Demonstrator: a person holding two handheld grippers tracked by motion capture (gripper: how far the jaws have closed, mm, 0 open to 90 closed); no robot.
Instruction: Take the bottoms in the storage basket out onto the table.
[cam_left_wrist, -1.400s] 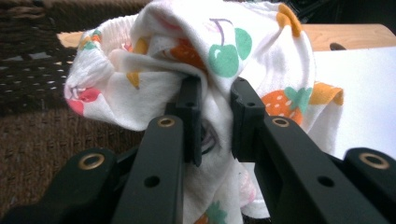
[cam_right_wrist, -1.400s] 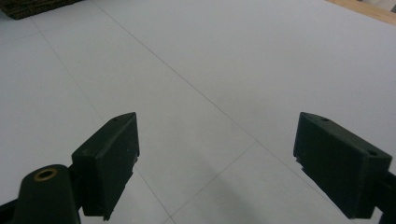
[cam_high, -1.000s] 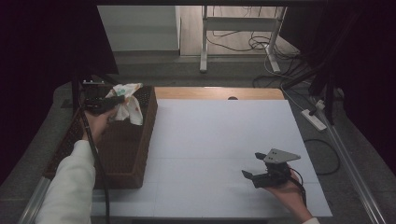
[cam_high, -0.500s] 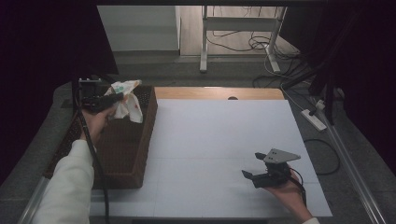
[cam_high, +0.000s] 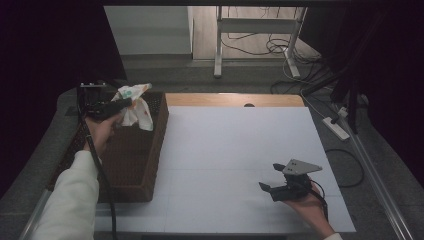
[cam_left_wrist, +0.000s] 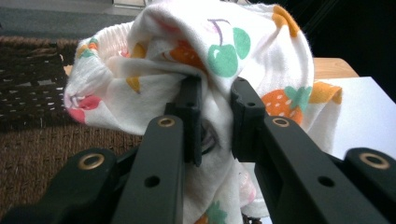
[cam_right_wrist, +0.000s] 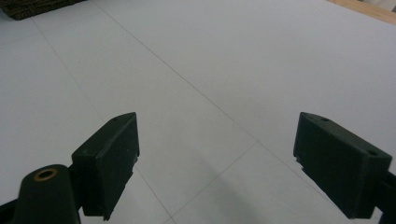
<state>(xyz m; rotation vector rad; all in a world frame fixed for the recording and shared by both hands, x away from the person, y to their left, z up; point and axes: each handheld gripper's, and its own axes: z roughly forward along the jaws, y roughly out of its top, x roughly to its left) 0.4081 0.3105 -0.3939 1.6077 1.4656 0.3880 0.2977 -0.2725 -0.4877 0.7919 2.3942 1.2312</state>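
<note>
A bunched fruit-print cloth (cam_high: 134, 106), hanging lengthwise downward, is clamped in my left gripper (cam_high: 121, 103) above the far end of the wicker basket (cam_high: 145, 160); well right of the basket, my right gripper (cam_high: 270, 177) rests wide open.

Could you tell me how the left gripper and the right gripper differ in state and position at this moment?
The left gripper is shut on the fruit-print cloth; the right gripper stands wide open with nothing between its jaws. The left gripper is raised above the brown woven basket; the right gripper sits low over the white table. Both have black jaws and are hand-held.
</note>
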